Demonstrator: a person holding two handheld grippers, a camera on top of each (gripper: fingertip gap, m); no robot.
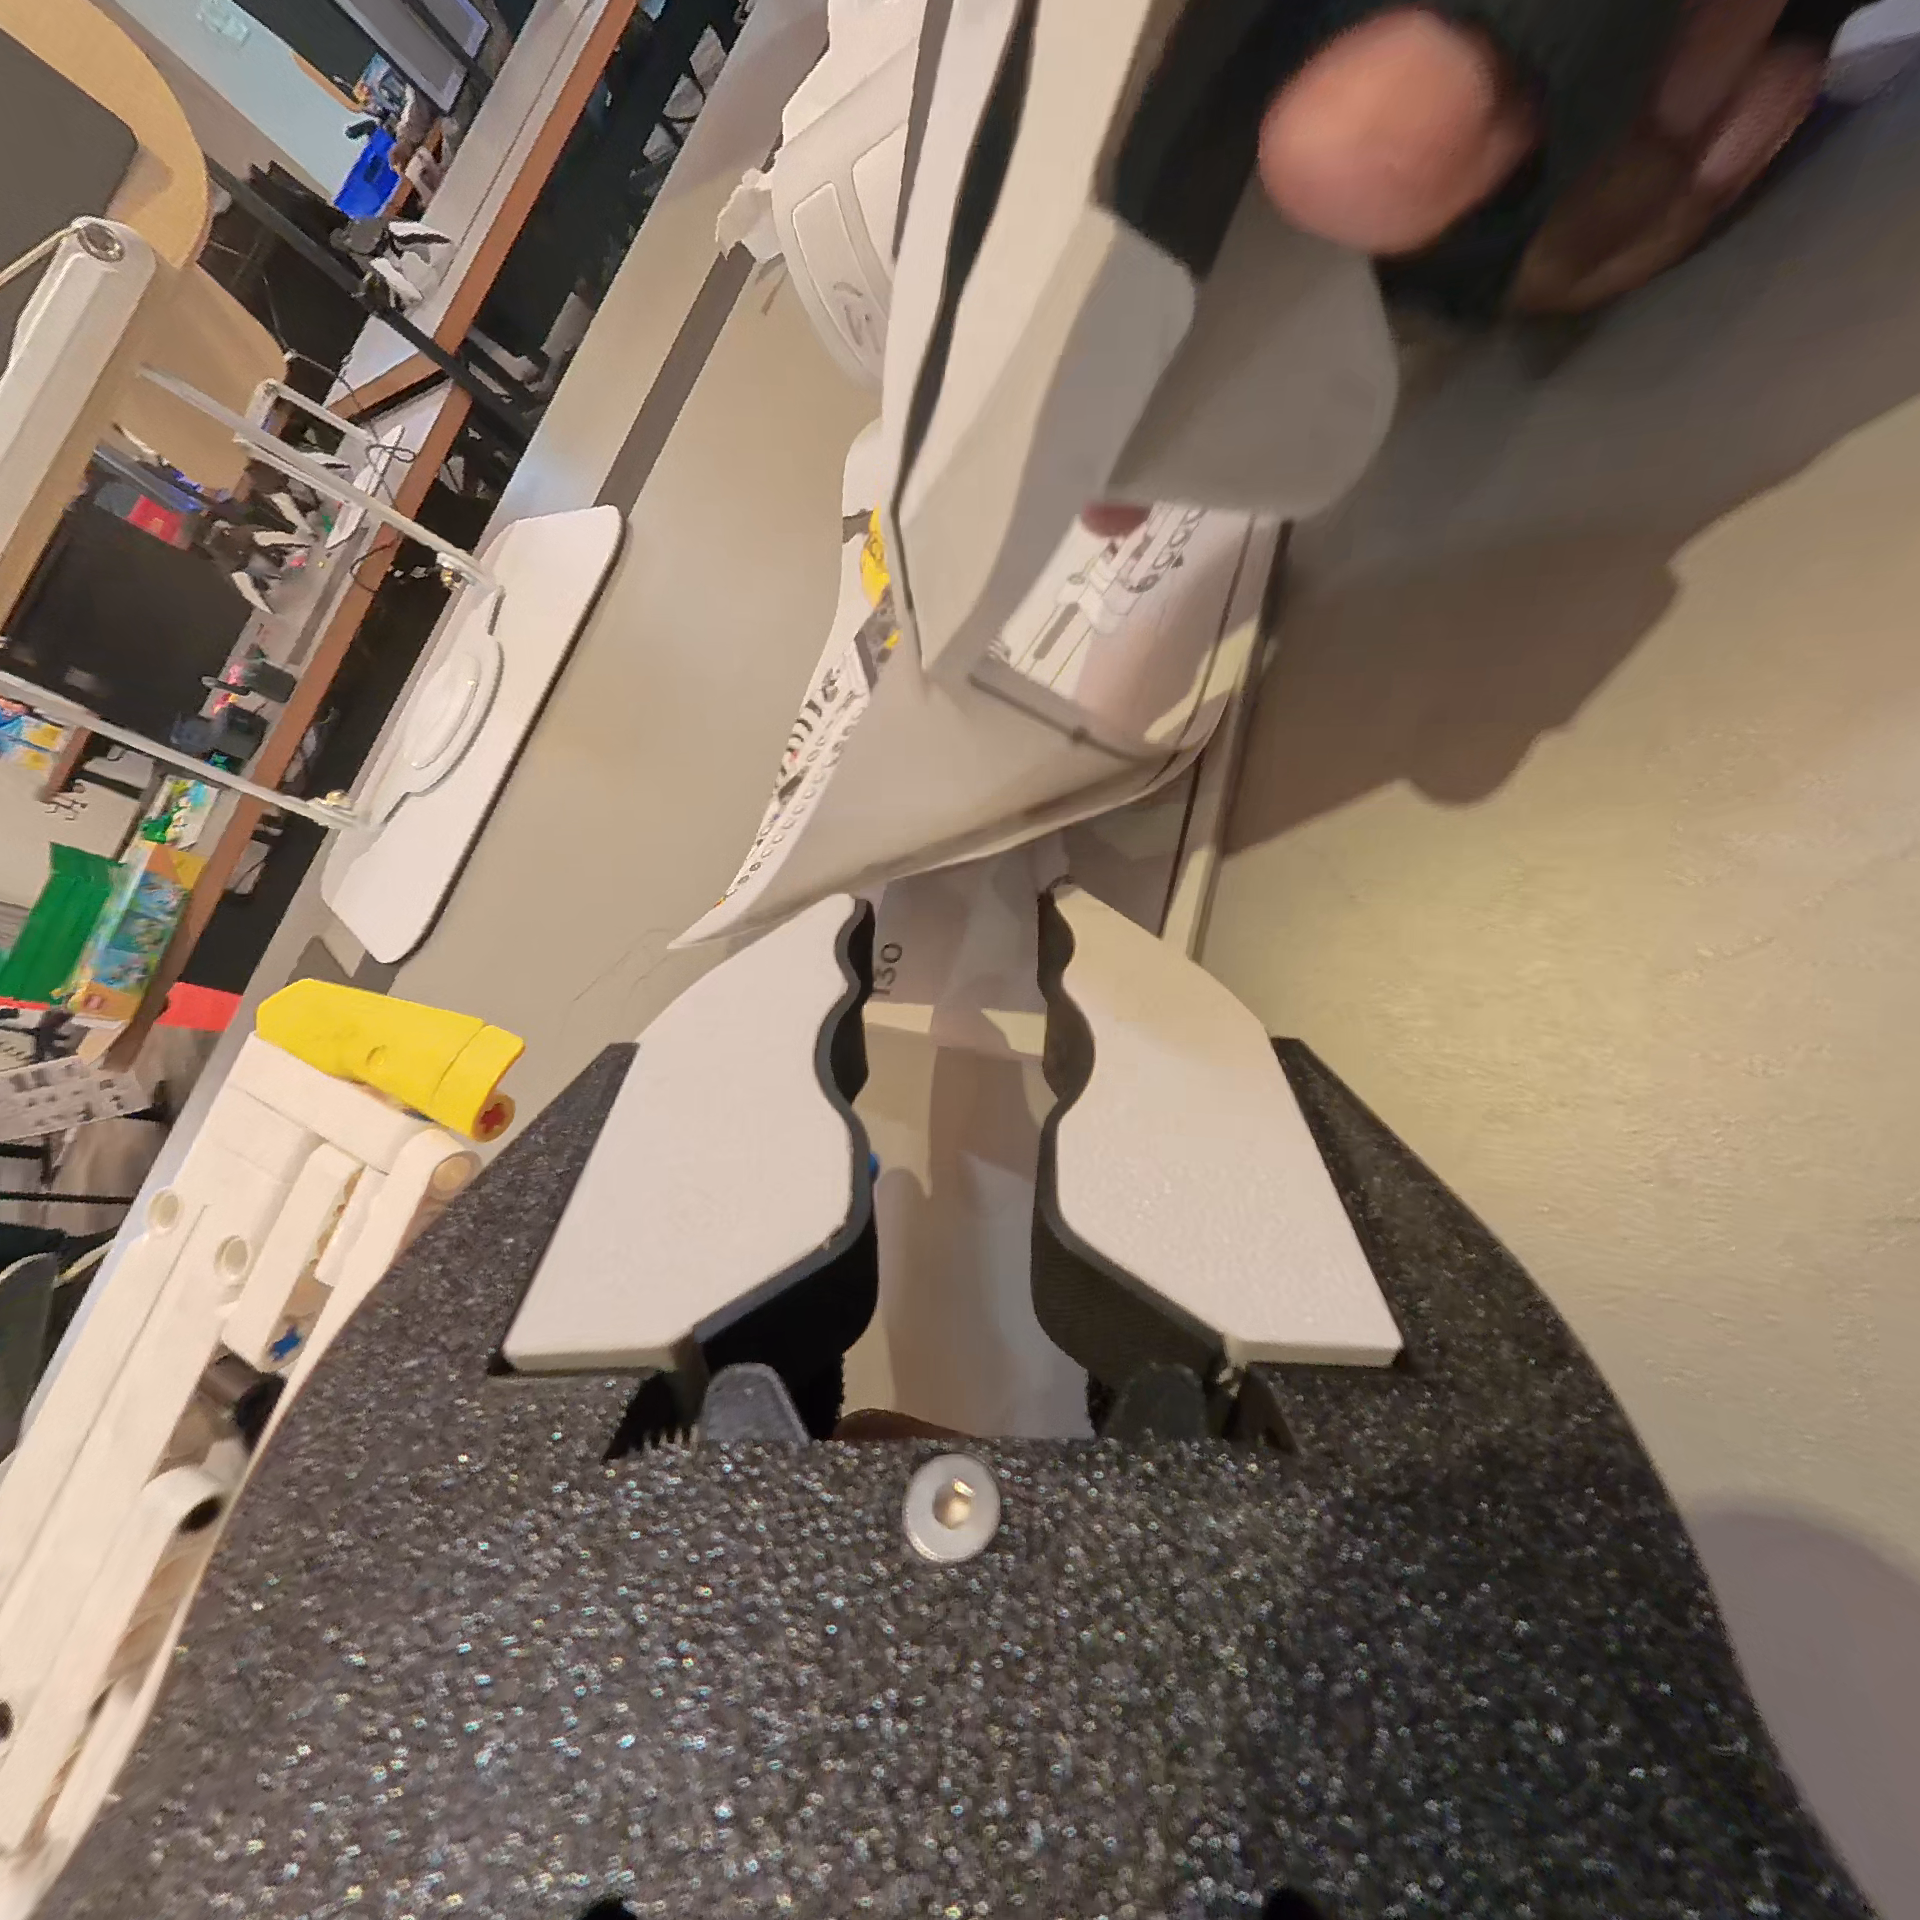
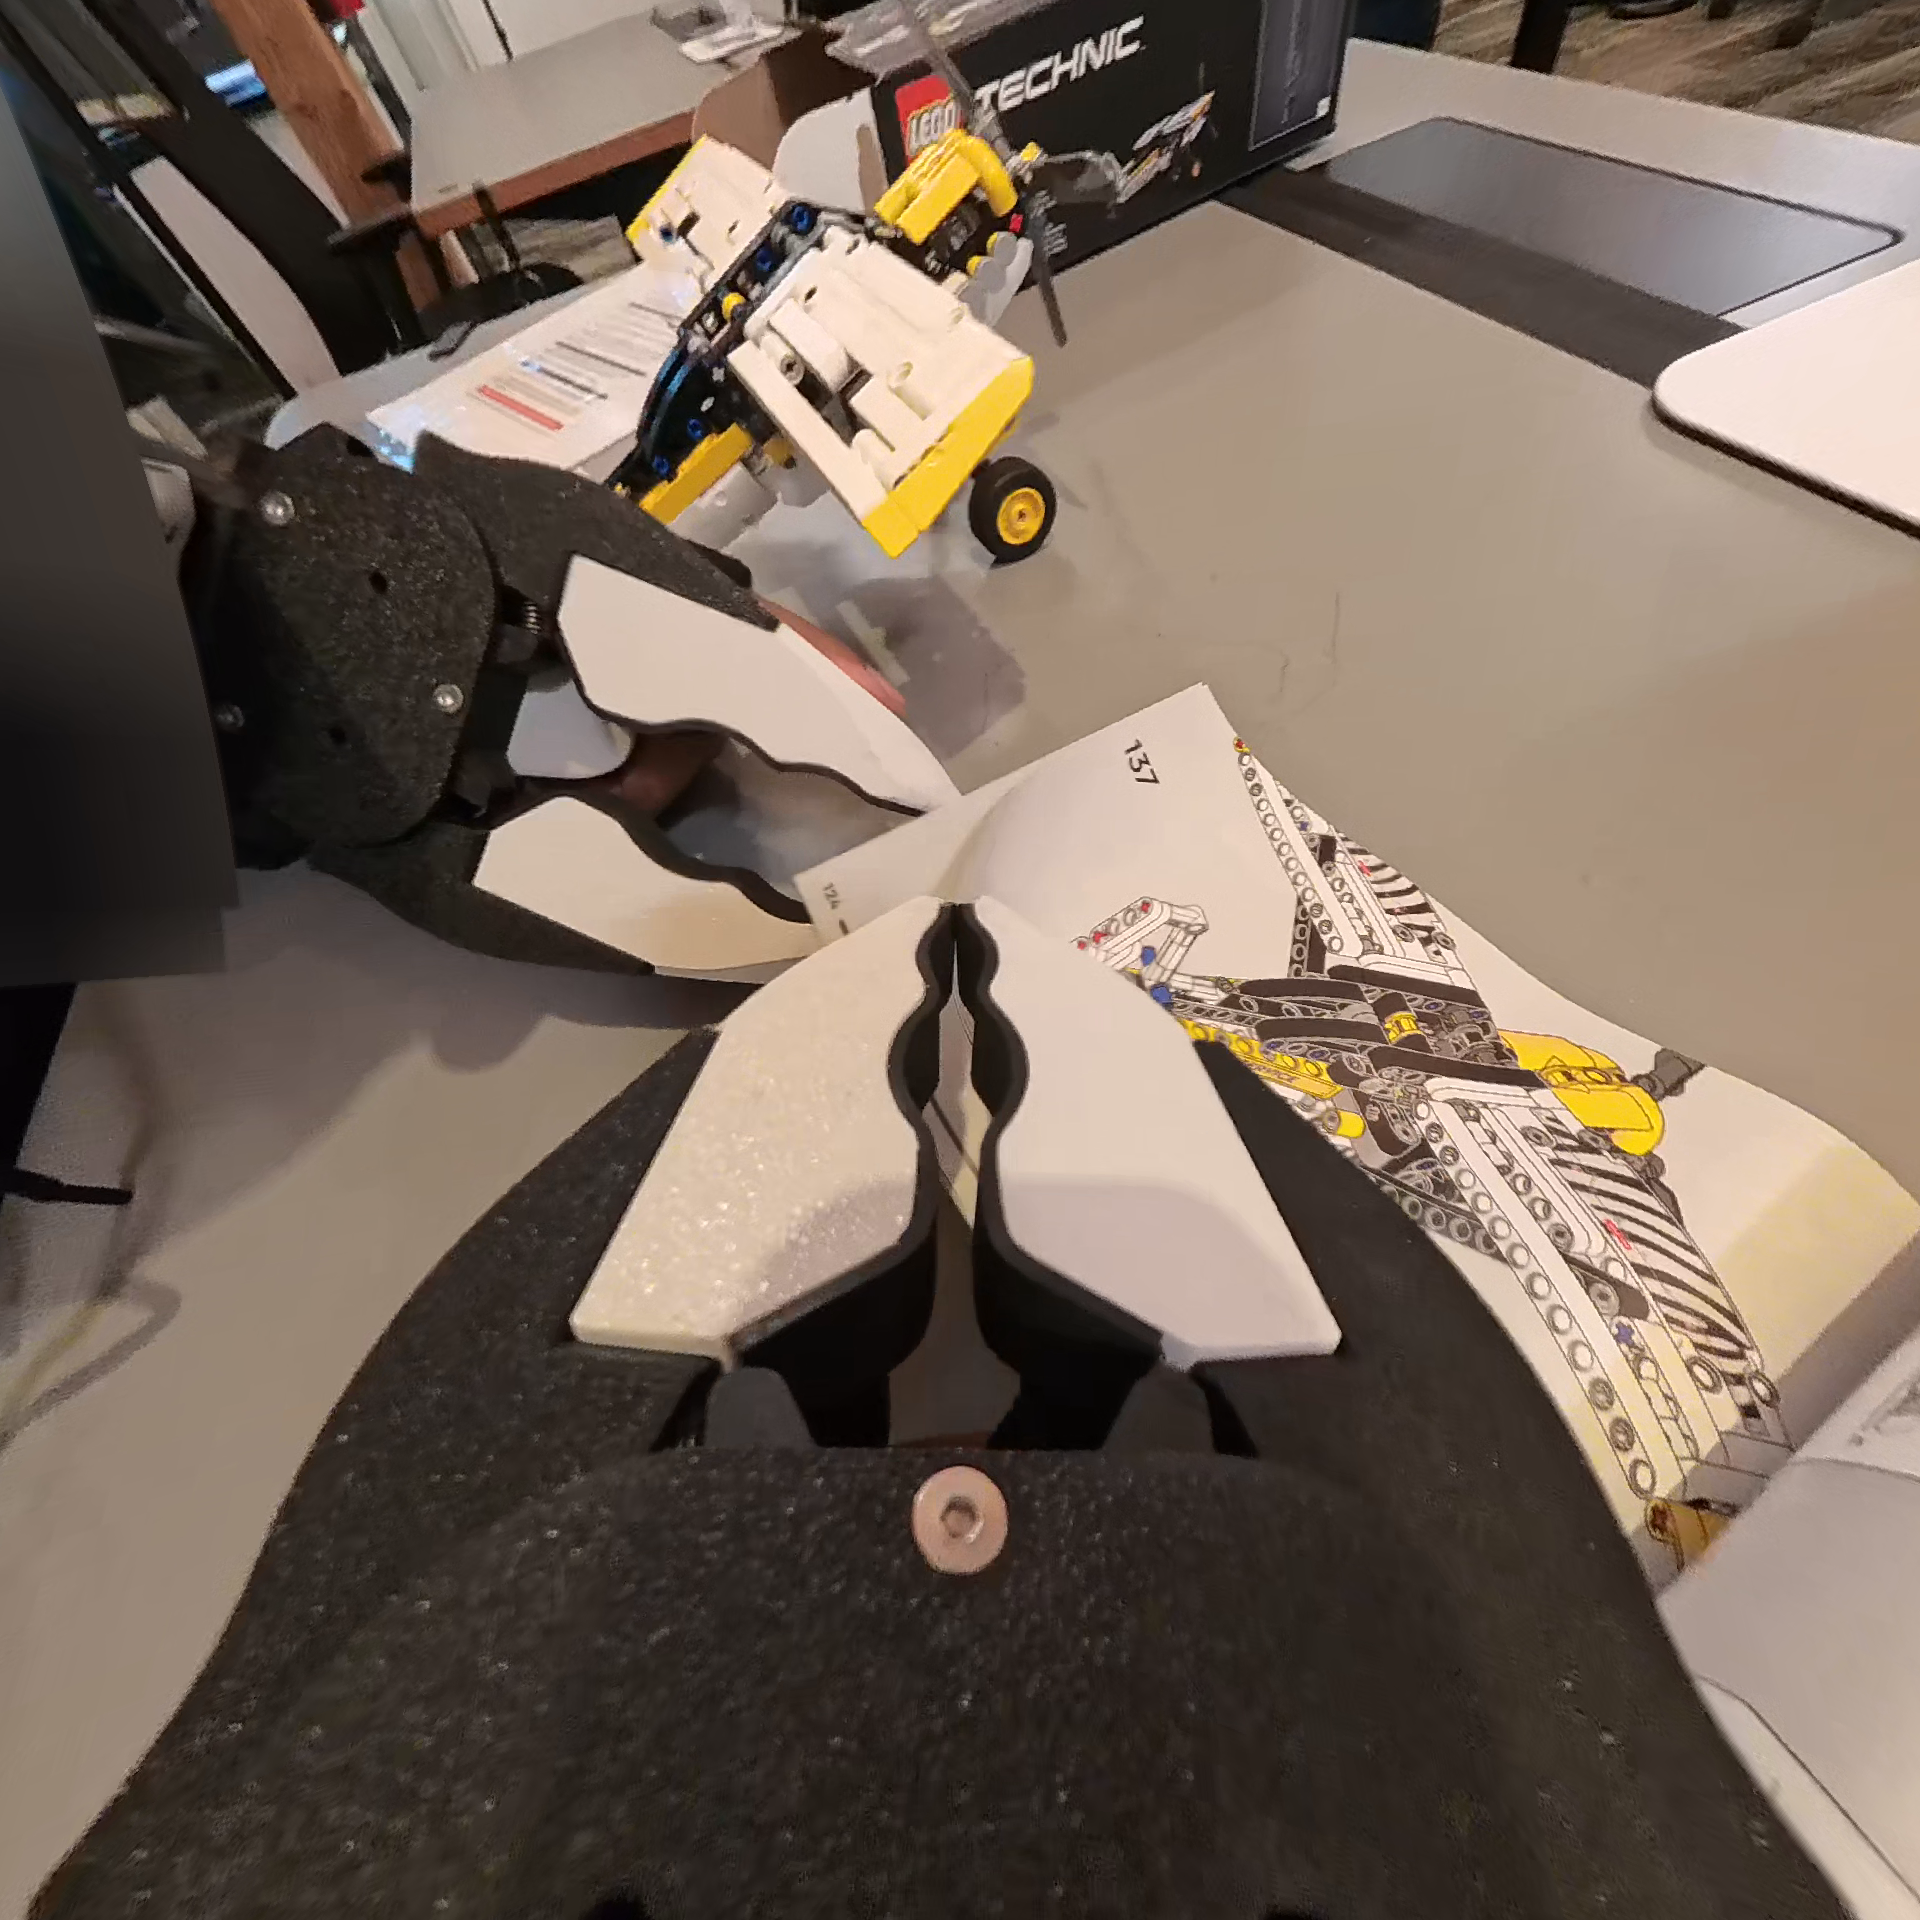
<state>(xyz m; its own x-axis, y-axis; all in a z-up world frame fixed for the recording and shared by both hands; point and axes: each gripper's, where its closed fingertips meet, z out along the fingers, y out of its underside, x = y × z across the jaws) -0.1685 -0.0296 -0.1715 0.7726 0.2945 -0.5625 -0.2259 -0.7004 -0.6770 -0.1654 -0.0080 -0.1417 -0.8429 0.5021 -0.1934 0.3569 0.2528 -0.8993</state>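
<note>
Two grippers at a printed building-instruction booklet (image 2: pixel 1351 997) on the grey table (image 2: pixel 1351 520).
Right gripper (image 2: pixel 954 914) pinches the booklet's lifted page edge; left gripper (image 2: pixel 862 862), spread, straddles the booklet's corner; yellow-and-white brick plane (image 2: pixel 852 374) stands beyond the booklet.

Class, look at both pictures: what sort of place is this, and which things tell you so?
Probably an office or hobby workroom: a yellow-and-white brick-built model plane, its black cardboard box and a printed instruction booklet on grey desks.

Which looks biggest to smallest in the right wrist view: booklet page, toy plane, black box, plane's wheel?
1. Booklet page, though it lies nearest the camera.
2. Toy plane.
3. Black box, farther off and partly hidden, so unsure against the plane.
4. Wheel.
</note>
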